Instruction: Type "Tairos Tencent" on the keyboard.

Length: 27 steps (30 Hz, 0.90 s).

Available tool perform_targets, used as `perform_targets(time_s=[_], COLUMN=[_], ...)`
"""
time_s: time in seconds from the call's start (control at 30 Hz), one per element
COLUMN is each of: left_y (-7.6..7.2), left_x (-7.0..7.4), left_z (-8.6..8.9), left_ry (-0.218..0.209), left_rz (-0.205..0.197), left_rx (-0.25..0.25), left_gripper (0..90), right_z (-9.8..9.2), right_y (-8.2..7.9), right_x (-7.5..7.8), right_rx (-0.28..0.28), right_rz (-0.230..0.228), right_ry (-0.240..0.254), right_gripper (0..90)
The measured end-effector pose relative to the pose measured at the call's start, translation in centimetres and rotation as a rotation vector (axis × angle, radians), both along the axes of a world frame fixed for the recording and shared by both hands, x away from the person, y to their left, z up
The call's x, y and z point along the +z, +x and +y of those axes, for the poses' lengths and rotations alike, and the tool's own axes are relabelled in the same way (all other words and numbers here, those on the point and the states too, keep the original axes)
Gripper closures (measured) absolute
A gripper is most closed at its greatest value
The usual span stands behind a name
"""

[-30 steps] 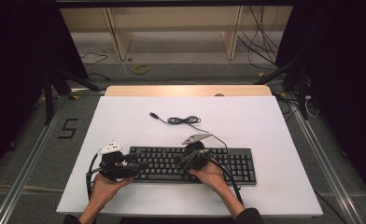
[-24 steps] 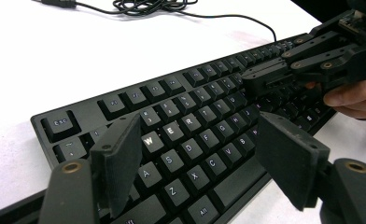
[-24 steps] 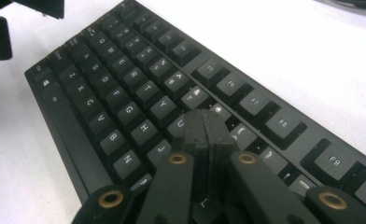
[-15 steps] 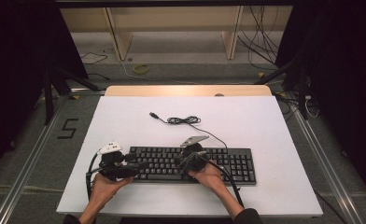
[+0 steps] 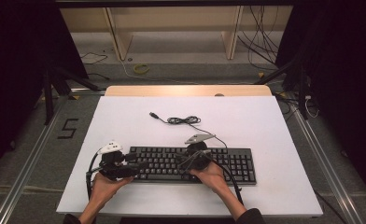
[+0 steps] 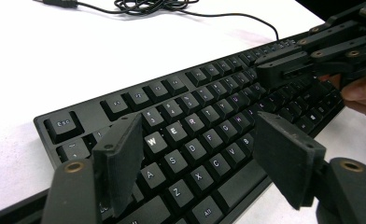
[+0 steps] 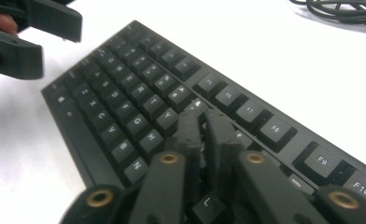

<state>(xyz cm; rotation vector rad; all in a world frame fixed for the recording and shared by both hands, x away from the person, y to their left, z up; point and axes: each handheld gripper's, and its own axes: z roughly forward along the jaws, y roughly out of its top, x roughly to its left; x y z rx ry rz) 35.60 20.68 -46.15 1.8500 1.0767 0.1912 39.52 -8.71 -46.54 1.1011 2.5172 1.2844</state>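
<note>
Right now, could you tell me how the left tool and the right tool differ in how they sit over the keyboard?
The left tool has its jaws spread wide with nothing between them; the right tool has its jaws nearly together, and they have just been opening slightly. The left tool sits over the letter keys at the left end of the keyboard; the right tool points down at keys near the middle. Both are hand-held and black.

keyboard (image 6: 190, 140) right end cut off, keys under right gripper (image 7: 204, 122) hidden
</note>
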Motion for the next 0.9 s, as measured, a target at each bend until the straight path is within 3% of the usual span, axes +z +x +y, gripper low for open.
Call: perform_targets(time_s=[0.27, 0.57, 0.9], left_y=[0.2, 0.4, 0.7], left_x=[0.0, 0.0, 0.1], left_z=[-0.1, -0.4, -0.9], left_ry=[0.0, 0.005, 0.008], left_rz=[-0.001, -0.002, 0.005], left_rx=[-0.001, -0.011, -0.028], left_gripper=[33.2, 33.9, 36.3], right_z=[-0.3, -0.8, -1.7], right_y=[-0.5, -1.0, -1.5], right_x=[0.6, 1.1, 1.3], right_rx=[0.007, 0.009, 0.001], right_rz=[-0.017, -0.025, -0.035], right_ry=[0.021, 0.042, 0.069], right_gripper=[58.4, 47.5, 42.2])
